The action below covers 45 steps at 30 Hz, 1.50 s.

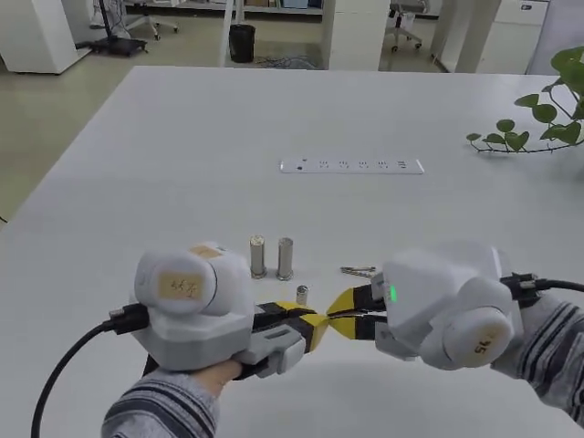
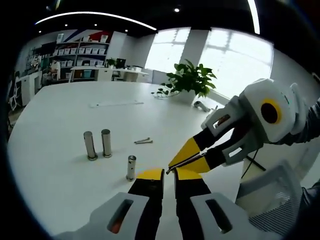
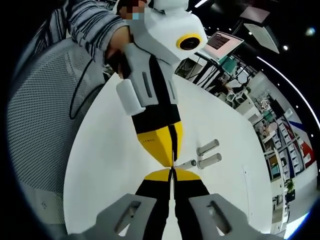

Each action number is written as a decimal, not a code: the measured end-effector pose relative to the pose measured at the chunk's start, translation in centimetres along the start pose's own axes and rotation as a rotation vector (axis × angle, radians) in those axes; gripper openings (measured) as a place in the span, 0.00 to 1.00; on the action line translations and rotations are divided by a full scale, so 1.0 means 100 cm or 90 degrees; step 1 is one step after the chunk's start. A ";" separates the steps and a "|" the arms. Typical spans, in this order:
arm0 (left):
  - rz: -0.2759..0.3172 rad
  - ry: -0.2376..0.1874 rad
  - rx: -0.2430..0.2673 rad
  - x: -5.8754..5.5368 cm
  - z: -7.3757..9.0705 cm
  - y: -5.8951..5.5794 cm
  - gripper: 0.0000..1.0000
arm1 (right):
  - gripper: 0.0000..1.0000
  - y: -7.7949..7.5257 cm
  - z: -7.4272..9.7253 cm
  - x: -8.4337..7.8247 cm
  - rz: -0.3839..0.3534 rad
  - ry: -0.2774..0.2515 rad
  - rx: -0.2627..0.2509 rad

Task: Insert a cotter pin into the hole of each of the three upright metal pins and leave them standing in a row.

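Note:
Two upright metal pins (image 1: 258,256) (image 1: 286,258) stand side by side on the white table, also in the left gripper view (image 2: 89,145) (image 2: 106,143). A third, shorter pin (image 1: 302,294) (image 2: 131,167) (image 3: 186,164) stands nearer me. My left gripper (image 1: 315,321) (image 2: 169,173) and right gripper (image 1: 334,317) (image 3: 171,174) meet tip to tip just in front of it, above the table. A thin cotter pin (image 2: 179,163) (image 3: 171,169) bridges them. Both pairs of jaws are shut on it.
Two spare cotter pins (image 1: 359,271) (image 2: 142,141) lie to the right of the upright pins. A white power strip (image 1: 352,165) lies further back. A potted plant (image 1: 547,114) reaches in at the far right edge.

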<state>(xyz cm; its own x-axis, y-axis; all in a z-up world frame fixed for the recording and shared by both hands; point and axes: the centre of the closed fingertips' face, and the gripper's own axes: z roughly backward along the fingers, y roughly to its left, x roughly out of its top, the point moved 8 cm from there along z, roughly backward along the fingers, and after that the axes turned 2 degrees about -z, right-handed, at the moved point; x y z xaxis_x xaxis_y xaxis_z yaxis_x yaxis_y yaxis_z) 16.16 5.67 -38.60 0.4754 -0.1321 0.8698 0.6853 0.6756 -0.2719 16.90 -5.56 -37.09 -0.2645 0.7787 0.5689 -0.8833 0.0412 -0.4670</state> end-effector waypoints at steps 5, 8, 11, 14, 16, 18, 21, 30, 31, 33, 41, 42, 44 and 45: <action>0.010 -0.006 -0.006 0.000 0.000 0.000 0.02 | 0.00 0.001 0.001 0.001 0.000 -0.004 0.001; 0.014 -0.007 -0.008 0.000 -0.001 0.000 0.00 | 0.00 0.001 0.001 0.001 -0.001 -0.005 0.000; 0.031 -0.010 -0.014 0.000 -0.001 0.000 0.00 | 0.00 0.001 0.001 0.000 -0.002 -0.005 0.000; 0.001 -0.013 -0.021 0.000 0.000 0.000 0.00 | 0.00 0.001 0.002 0.000 -0.003 -0.008 0.000; -0.019 -0.014 -0.023 0.001 0.000 0.000 0.00 | 0.00 0.001 0.002 0.000 -0.013 -0.010 -0.004; -0.037 -0.016 -0.024 0.002 0.000 0.000 0.00 | 0.00 0.001 0.002 0.000 -0.020 -0.013 -0.005; -0.075 -0.009 -0.033 0.003 0.001 -0.001 0.00 | 0.00 0.001 0.002 -0.001 -0.039 -0.014 0.001; -0.206 0.002 -0.083 0.003 0.004 -0.010 0.00 | 0.00 0.004 0.004 -0.005 -0.082 -0.023 0.025; -0.224 0.006 -0.088 0.003 0.004 -0.010 0.00 | 0.01 0.004 0.004 -0.005 -0.085 -0.024 0.028; -0.248 0.006 -0.102 0.003 0.005 -0.012 0.00 | 0.01 0.005 0.005 -0.006 -0.098 -0.027 0.035; -0.331 0.023 -0.139 0.005 0.009 -0.015 0.00 | 0.02 0.008 0.005 -0.007 -0.129 -0.032 0.067; -0.335 0.027 -0.145 0.005 0.009 -0.016 0.00 | 0.01 0.009 0.005 -0.006 -0.130 -0.032 0.073; -0.345 0.030 -0.147 0.005 0.009 -0.016 0.00 | 0.00 0.011 0.005 -0.006 -0.130 -0.031 0.077; -0.347 0.031 -0.149 0.005 0.009 -0.015 0.00 | 0.00 0.011 0.005 -0.005 -0.130 -0.032 0.079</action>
<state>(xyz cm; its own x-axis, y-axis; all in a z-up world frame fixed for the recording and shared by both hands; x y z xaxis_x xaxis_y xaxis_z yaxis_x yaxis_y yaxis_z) 14.81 5.23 -37.36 0.0418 -0.4515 0.8913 0.9382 0.3245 0.1204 15.86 -6.23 -37.62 -0.0919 0.7302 0.6770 -0.9603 0.1149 -0.2544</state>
